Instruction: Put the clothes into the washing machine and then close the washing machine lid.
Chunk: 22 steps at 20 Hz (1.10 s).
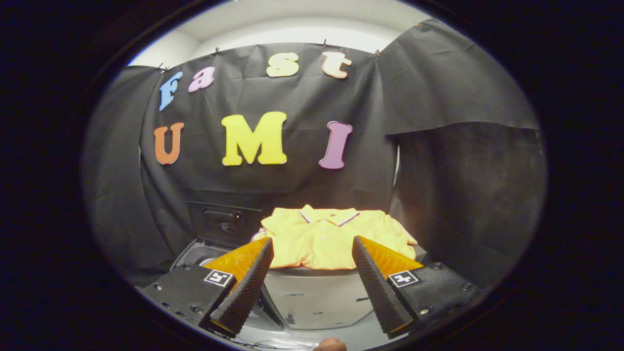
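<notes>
A folded yellow polo shirt [329,236] lies on a flat surface just beyond my fingertips, collar toward the booth wall. To its left the washing machine [312,297] stands with its dark lid [224,222] raised upright behind the round opening [200,253]. My gripper [312,248] is open, its two fingers spread wide with nothing between them, the tips reaching the near edge of the shirt. The left finger hides part of the machine's opening.
Black cloth walls close in the booth behind and on both sides. A fingertip of a person [330,345] shows below the gripper. The pale front panel of the machine [317,302] lies between the fingers.
</notes>
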Each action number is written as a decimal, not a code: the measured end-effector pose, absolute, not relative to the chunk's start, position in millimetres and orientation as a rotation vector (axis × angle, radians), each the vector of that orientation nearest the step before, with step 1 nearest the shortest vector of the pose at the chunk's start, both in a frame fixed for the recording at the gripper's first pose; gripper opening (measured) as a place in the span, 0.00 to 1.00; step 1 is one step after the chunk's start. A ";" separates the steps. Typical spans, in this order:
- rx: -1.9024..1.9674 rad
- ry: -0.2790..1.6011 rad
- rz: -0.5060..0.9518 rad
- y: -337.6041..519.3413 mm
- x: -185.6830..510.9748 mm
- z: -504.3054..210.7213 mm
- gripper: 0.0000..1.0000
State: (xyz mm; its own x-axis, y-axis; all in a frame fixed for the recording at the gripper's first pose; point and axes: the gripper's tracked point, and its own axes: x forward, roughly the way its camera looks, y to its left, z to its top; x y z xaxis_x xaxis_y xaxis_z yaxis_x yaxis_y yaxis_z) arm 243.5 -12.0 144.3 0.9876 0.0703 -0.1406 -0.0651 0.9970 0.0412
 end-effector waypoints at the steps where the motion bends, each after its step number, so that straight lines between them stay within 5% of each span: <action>1: 0.037 0.158 0.061 -14.2 261.5 146.4 1.00; 13: -0.016 0.444 0.102 -6.4 412.3 119.2 1.00; 22: -0.017 0.586 0.059 -19.9 448.2 69.2 1.00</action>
State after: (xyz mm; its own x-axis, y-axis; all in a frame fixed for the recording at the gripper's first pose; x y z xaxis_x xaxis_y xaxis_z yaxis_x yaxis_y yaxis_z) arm 448.2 -19.9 69.2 0.8316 0.0507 -0.5531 -0.0605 0.9982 0.0004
